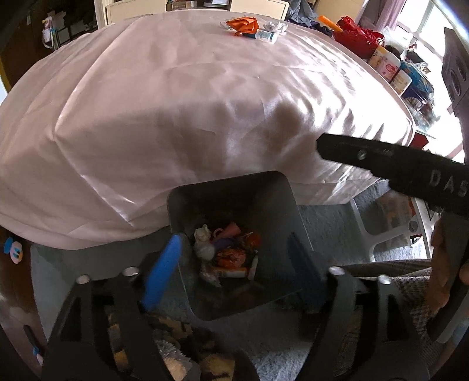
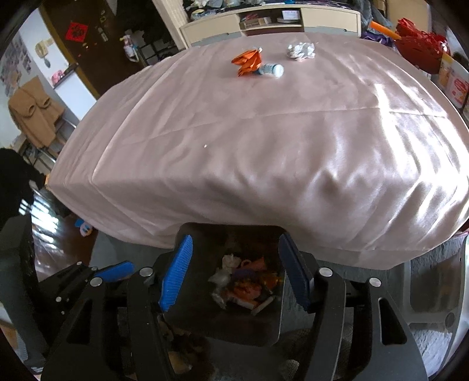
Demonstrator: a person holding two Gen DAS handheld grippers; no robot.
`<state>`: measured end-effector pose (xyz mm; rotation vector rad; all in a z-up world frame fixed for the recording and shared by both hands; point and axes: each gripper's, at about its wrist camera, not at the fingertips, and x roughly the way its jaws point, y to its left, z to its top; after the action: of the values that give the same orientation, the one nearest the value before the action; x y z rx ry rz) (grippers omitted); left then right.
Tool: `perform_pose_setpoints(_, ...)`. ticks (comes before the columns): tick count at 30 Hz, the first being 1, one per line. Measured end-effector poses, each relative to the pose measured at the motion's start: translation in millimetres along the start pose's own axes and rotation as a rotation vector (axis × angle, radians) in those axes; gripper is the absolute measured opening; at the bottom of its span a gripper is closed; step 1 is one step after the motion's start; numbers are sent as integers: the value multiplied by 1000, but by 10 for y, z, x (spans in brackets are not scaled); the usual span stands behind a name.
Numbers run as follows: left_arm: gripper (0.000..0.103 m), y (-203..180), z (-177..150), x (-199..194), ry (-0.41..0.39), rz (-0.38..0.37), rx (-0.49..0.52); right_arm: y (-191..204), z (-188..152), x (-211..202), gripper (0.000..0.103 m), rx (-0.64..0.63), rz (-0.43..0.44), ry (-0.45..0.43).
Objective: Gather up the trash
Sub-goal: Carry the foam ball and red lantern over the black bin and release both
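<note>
At the bottom of both frames, the left claw (image 1: pixel 234 263) and right claw (image 2: pixel 234 272) gape empty over the bin (image 1: pixel 272 199) to drop litter, while an orange wrapper (image 2: pixel 247 61), small bottle (image 2: pixel 271 70) and crumpled paper (image 2: pixel 301 50) wait at the counter's (image 2: pixel 234 140) top.

Pink-draped table (image 2: pixel 263 140), cream shelf unit (image 2: pixel 269 20), bright window (image 1: pixel 433 26).

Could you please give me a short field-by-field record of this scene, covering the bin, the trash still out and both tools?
bin: dark bin on the floor, against the table's near side
bin contents: mixed trash at the bottom
table: pink cloth
trash left: orange wrapper, small bottle, crumpled paper, all at the far edge
left tool: open, empty, above the bin
right tool: open, empty, above the bin
</note>
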<state>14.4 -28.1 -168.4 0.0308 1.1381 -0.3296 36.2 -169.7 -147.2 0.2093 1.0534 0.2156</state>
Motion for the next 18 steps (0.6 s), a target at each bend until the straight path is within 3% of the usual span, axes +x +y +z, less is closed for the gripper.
perform_pose_setpoints(7, 92, 86, 3, -13, 5, -18, -31, -133, 34, -92, 83, 46, 0, -40)
perform_pose_setpoints(18, 94, 83, 144, -121, -17, -27, -38, -298, 221, -295, 83, 93, -16, -135)
